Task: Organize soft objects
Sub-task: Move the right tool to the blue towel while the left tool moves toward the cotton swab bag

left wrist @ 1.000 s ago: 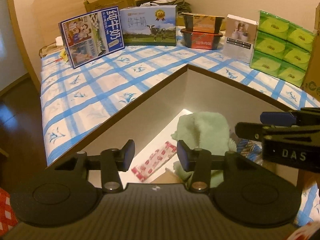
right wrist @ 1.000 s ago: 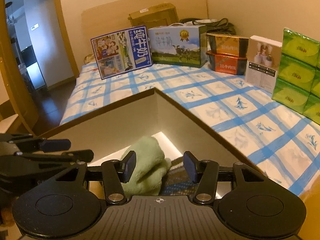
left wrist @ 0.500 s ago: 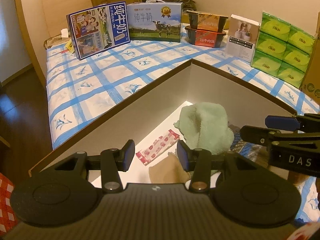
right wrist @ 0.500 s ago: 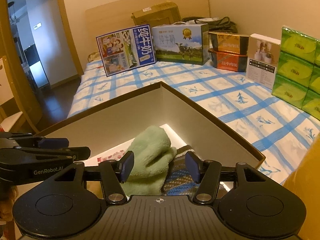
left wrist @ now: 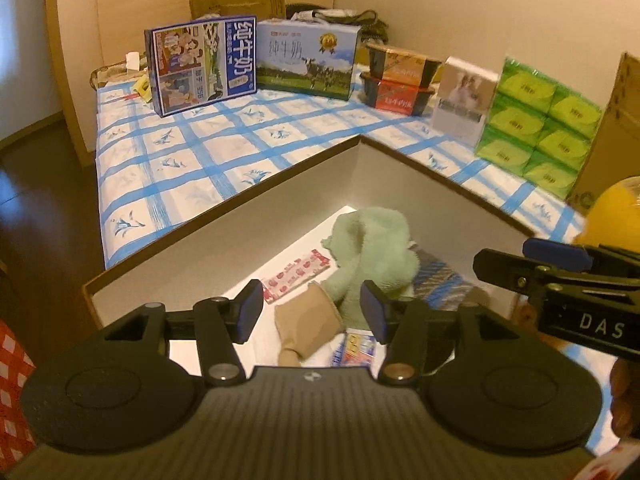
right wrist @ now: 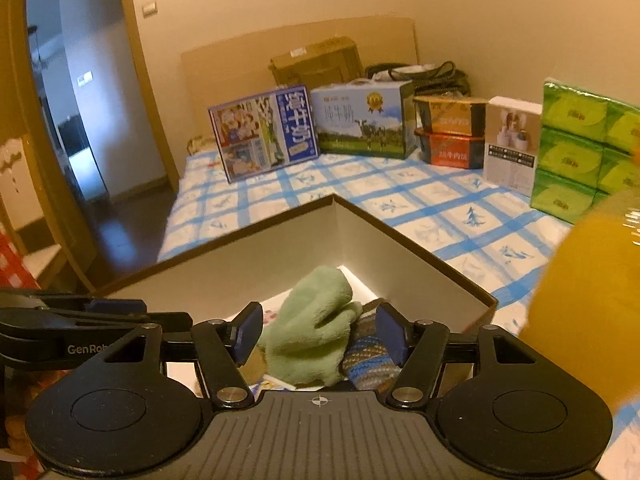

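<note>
- Left gripper [left wrist: 311,311]: black two-finger tool with blue pads, jaws spreading, nothing pinched. It has lifted back from the box over the last second, so more of the box floor shows between its fingers than before.
- Open white-walled cardboard box with brown rim [left wrist: 224,216]: it stands on the bed and holds the soft items. From the left: a flat red-and-white patterned packet [left wrist: 298,276], a beige stocking-like fabric piece [left wrist: 306,326], a pale green fluffy towel [left wrist: 372,248] heaped in the middle, and a blue-and-brown striped knitted item [right wrist: 370,362] touching the towel's right side.
- Right gripper [right wrist: 318,334]: jaws likewise opening and empty, hovering above the towel and knit, pads not touching them.
- Judgement: both tools released and withdrawn suggests a placement is finished; the towel lies bunched, not folded.
- Surface: blue-and-white checked bedsheet [left wrist: 180,152]. Along the far edge stand a blue milk carton case [left wrist: 202,64], other boxes and a green tissue pack stack [left wrist: 536,120].
- Room: beige walls, wooden headboard, a doorway on the left in the right wrist view.
</note>
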`<action>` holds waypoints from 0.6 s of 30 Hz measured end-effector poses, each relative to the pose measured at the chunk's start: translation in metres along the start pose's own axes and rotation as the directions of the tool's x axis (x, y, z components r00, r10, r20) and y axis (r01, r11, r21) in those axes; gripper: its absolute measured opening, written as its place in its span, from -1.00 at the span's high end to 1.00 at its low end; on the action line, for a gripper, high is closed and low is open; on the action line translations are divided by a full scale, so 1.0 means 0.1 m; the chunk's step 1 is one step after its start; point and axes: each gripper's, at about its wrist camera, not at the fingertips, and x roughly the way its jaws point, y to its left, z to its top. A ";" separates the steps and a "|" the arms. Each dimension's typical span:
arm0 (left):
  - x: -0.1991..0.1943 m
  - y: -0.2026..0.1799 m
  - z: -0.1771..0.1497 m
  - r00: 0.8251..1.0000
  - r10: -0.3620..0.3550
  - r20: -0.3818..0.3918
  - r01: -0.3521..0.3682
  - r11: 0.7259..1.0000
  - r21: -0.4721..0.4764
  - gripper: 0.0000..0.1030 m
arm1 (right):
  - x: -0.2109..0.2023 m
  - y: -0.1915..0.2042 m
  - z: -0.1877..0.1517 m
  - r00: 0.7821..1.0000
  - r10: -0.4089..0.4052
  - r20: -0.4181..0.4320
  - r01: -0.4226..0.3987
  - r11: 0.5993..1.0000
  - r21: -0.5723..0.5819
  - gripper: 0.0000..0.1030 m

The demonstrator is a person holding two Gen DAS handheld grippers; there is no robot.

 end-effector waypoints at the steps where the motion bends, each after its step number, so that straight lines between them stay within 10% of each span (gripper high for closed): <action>1: -0.08 -0.01 -0.02 1.000 -0.004 0.008 0.004 1.000 -0.005 0.00 | -0.07 0.00 -0.01 1.000 0.004 0.008 -0.004 1.000 0.007 -0.24; 18: -1.27 -0.44 -0.65 0.997 -0.056 0.062 0.057 0.998 -0.026 -0.15 | -1.41 -0.03 -0.48 0.999 0.001 0.033 -0.006 0.990 0.143 -0.38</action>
